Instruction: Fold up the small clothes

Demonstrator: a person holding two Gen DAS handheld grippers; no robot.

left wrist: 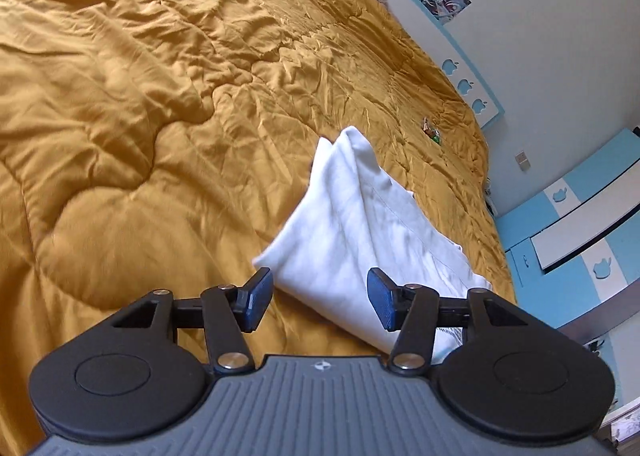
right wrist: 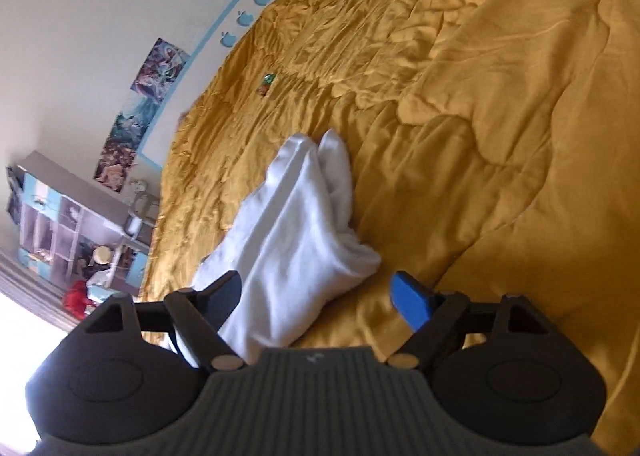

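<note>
White garment lies folded on the mustard quilt, both sets of jaws empty.

The left gripper (left wrist: 320, 300) has its jaws apart, nothing pressed between the 2 blue pads; the white garment (left wrist: 356, 223) stretches ahead of them, its near corner just past the tips. The right gripper (right wrist: 320, 302) has its jaws wide apart and grips nothing, with the white garment (right wrist: 296, 232) ahead, toward its left jaw, on the quilt (right wrist: 500, 115).

soft matt white cloth garment (left wrist: 352, 223), satiny wrinkled mustard quilt (left wrist: 140, 95), matt black plastic claw arms, ribbed blue pads (left wrist: 258, 302)
</note>
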